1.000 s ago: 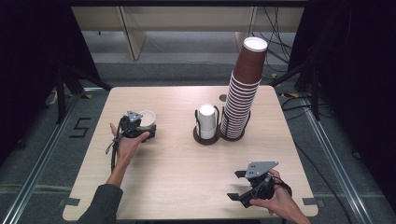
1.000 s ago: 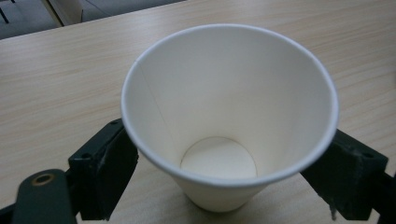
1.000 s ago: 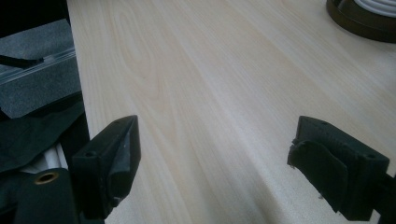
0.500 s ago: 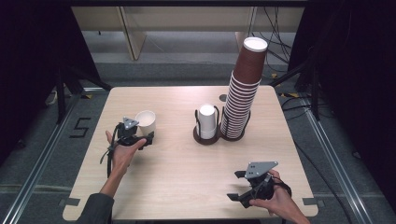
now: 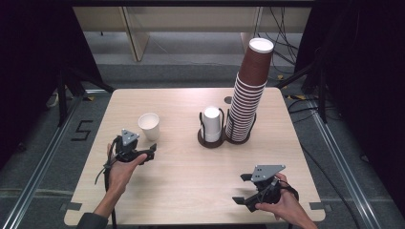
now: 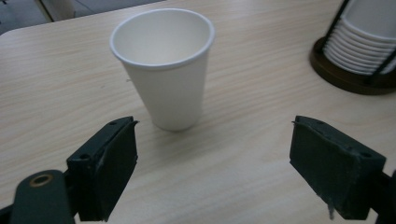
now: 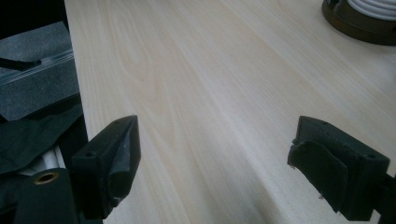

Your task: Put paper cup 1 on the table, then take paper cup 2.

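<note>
White paper cup (image 6: 164,65) upright on table (image 5: 191,191), just ahead of wide-spread left tongs (image 6: 212,172); right tongs (image 7: 215,172) likewise spread, nothing between.

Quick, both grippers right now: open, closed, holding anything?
Left gripper: open, empty; white cup stands free just beyond its jaws.
Right gripper: open, empty, over bare table.

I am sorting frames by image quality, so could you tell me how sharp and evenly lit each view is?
High view: wooden table evenly lit, surroundings near black. Left gripper view: upright white paper cup crisp, soft shadow at its base, near jaws slightly soft. Right gripper view: dimmer and soft, pale sheen on the wood toward the round brown cup holder base.
</note>
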Available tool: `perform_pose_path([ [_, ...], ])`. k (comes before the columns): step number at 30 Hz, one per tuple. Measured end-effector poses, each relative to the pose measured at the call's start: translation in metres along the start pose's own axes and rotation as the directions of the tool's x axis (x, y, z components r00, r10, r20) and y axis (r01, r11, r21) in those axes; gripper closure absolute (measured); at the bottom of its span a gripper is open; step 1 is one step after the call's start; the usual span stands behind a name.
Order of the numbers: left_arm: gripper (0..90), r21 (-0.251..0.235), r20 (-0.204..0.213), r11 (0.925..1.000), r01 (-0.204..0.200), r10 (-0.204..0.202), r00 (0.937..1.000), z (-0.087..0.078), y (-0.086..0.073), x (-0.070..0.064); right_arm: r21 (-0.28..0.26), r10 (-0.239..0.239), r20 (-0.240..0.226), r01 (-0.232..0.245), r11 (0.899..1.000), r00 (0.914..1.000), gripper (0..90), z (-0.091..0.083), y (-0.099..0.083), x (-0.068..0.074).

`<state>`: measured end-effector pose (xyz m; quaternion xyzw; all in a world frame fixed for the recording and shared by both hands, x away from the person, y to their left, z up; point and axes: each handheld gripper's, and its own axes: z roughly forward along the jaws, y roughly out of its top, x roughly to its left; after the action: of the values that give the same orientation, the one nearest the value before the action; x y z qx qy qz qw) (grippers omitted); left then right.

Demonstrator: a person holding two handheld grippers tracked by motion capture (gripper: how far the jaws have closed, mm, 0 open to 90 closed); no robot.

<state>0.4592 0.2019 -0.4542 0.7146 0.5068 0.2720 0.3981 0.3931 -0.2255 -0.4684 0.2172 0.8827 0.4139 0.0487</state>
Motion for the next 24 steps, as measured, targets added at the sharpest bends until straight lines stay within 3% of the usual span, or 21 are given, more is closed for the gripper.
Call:
perform_pose_path([
  [7, 14.6, -0.053, 0.087, 0.9979, -0.038, 0.042, 0.9953, -0.021, -0.007, -0.031, 0.001, 0.011, -0.005, -0.011, 1.000, 0.9999, 16.2, -0.001, 0.000, 0.000],
  [12, 14.6, -0.091, 0.131, 0.9958, -0.009, 0.021, 0.9911, -0.032, -0.018, -0.045, -0.009, 0.013, 0.003, -0.013, 1.000, 0.9999, 16.2, -0.001, 0.000, -0.003],
  [15, 14.6, -0.089, 0.145, 0.9960, -0.005, 0.018, 0.9892, -0.036, -0.028, -0.052, -0.013, 0.017, 0.012, -0.017, 1.000, 0.9998, 16.2, -0.003, 0.000, -0.005],
  [22, 14.6, -0.052, 0.170, 0.9977, -0.043, 0.052, 0.9841, -0.041, -0.051, -0.070, -0.047, 0.027, 0.053, -0.025, 0.999, 0.9982, 16.3, -0.010, 0.005, -0.006],
  [24, 14.6, -0.056, 0.190, 0.9973, -0.047, 0.057, 0.9801, -0.042, -0.058, -0.075, -0.055, 0.034, 0.060, -0.031, 0.998, 0.9976, 16.8, -0.013, 0.007, -0.007],
])
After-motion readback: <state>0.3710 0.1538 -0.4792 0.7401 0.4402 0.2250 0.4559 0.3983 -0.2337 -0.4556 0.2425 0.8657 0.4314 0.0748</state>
